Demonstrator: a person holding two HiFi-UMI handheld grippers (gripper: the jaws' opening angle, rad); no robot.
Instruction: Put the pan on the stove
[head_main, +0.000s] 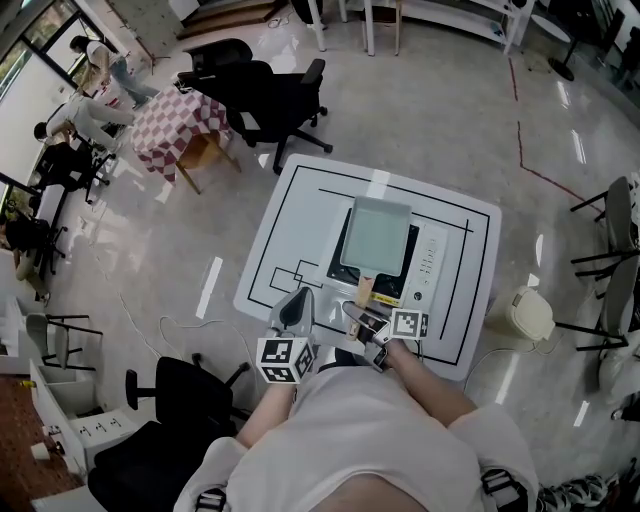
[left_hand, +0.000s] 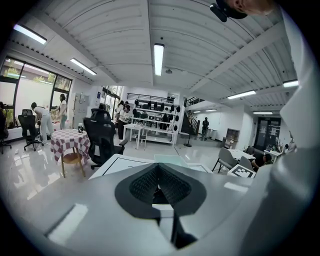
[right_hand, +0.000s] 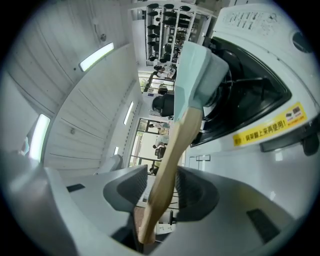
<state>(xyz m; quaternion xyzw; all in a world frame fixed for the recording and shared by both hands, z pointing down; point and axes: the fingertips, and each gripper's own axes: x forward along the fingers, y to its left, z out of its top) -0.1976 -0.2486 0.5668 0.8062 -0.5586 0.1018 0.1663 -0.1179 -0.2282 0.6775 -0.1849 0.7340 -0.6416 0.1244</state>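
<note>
A pale green square pan (head_main: 375, 232) sits on the portable stove (head_main: 428, 262) on the white table (head_main: 300, 200). Its wooden handle (head_main: 365, 288) points back toward me. My right gripper (head_main: 357, 312) is at the handle's end. In the right gripper view the handle (right_hand: 172, 155) runs between the pads, with a thin slit of background beside the left pad, so the jaws stand open around it. The pan (right_hand: 197, 65) lies over the stove's black top (right_hand: 260, 95). My left gripper (head_main: 298, 300) hovers at the table's near edge, shut and empty (left_hand: 159, 172).
Black office chairs (head_main: 270, 95) and a checkered-cloth table (head_main: 180, 125) stand beyond the white table on the left. Another black chair (head_main: 170, 420) is close at my left. A white bin (head_main: 530, 315) stands to the table's right. Several people are by the windows.
</note>
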